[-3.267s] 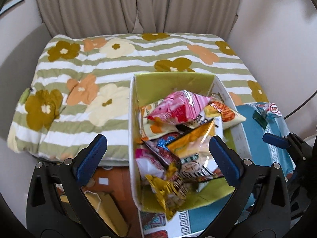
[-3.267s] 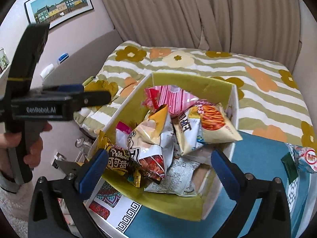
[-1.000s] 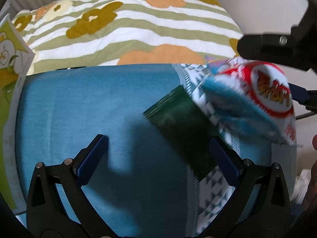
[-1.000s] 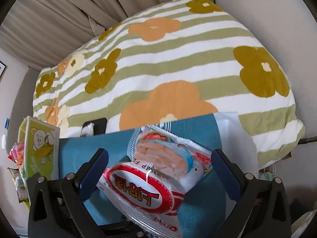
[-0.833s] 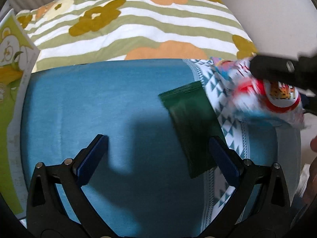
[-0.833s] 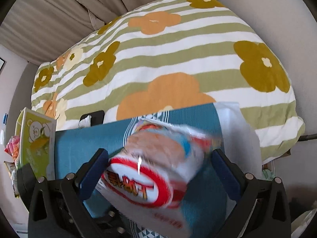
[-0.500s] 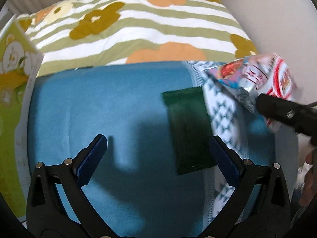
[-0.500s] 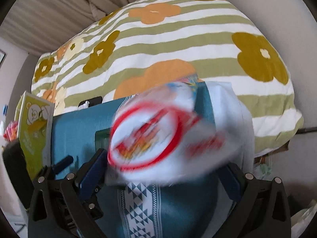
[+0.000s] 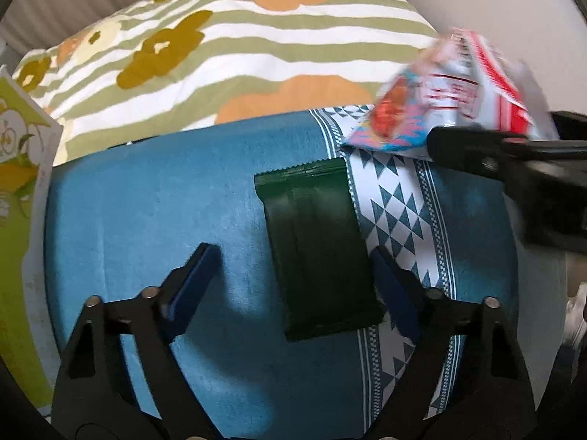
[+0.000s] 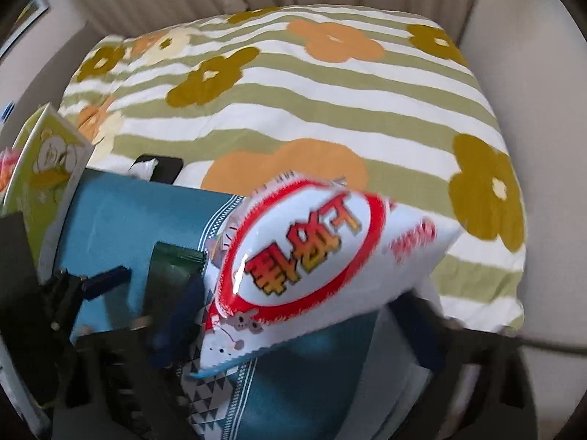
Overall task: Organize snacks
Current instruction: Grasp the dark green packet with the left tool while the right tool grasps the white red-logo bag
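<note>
Far left: a green-and-white printed cardboard snack box (image 9: 14, 190), only its wall showing at the frame edge, standing on a blue cloth-covered table (image 9: 146, 201).

Centre left: the left gripper (image 9: 293, 278), black-framed tongs with blue pads, pointing steeply down at the table. Jaws are closing and not yet pressing on anything; the left pad sits over bare cloth, well clear.

Centre: a flat dark green foil sachet (image 9: 319, 249), lying on the cloth where the blue meets a white band of blue triangles (image 9: 396, 216). Its long axis runs near-to-far, roughly along the jaw gap. It lies off-centre between the jaws, its right edge just beside the right pad. The left tongs are plainly the nearer pair; a small shift right would likely centre the grasp.

Right: a puffy white snack bag with a red oval label (image 10: 323, 256), raised off the table and lying across the right gripper (image 10: 304, 315). Those jaws are closing around it; blur hides whether the pads press yet.

Far: a green-striped floral quilt (image 9: 238, 47).
</note>
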A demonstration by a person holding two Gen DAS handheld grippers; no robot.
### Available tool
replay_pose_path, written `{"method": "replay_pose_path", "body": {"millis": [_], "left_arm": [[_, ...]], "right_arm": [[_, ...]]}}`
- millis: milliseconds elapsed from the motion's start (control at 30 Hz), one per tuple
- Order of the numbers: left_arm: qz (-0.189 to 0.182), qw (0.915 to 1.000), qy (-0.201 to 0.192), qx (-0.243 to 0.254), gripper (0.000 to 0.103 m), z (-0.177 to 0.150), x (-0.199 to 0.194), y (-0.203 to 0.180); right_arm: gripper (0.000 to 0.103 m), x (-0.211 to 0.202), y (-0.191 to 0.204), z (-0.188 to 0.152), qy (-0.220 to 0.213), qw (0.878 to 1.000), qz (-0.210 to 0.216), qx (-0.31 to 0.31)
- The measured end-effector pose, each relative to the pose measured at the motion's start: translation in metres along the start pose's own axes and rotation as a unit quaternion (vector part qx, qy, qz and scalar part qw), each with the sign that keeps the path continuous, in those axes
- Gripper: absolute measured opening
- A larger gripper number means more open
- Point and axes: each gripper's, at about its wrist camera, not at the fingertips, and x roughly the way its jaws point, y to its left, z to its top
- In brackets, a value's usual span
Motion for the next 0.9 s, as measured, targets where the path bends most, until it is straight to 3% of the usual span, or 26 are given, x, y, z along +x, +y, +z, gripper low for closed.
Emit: {"method": "replay_pose_path", "body": {"millis": [67, 100, 133, 167, 200, 233, 667, 900], "left_arm": [[0.002, 1.0000, -0.006, 0.002, 0.051, 0.002, -0.003, 0.003], [0.002, 1.0000, -0.008, 0.005, 0.045, 0.003, -0.005, 0.004], [0.002, 0.9999, -0.009, 0.007, 0.041, 0.004, -0.006, 0.004], [0.001, 0.9999, -0.007, 0.008, 0.041, 0.004, -0.006, 0.005], [0.000, 0.9999, -0.006, 0.010, 0.041, 0.004, -0.006, 0.006], [0.000, 0.9999, -0.007, 0.010, 0.041, 0.004, -0.006, 0.006], [-0.016, 0.9997, -0.016, -0.010, 0.040, -0.010, -0.018, 0.023], [-0.024, 0.9984, -0.049, -0.018, 0.040, -0.007, -0.050, 0.033]], "right_arm": [[0.049, 0.007, -0.002, -0.002, 0.007, 1.000, 0.024, -0.005], [0.045, 0.007, -0.002, -0.002, 0.001, 1.000, 0.029, -0.004], [0.042, 0.006, 0.000, -0.004, -0.004, 0.999, 0.034, -0.003], [0.031, 0.005, 0.000, -0.006, -0.010, 0.999, 0.041, -0.001], [0.011, 0.004, 0.000, -0.008, -0.016, 0.999, 0.045, 0.002], [0.009, 0.002, 0.001, -0.009, -0.019, 0.999, 0.051, 0.003], [0.008, -0.014, -0.001, -0.025, -0.041, 0.996, 0.076, 0.031], [0.008, -0.034, 0.006, -0.027, -0.059, 0.995, 0.075, 0.034]]}}
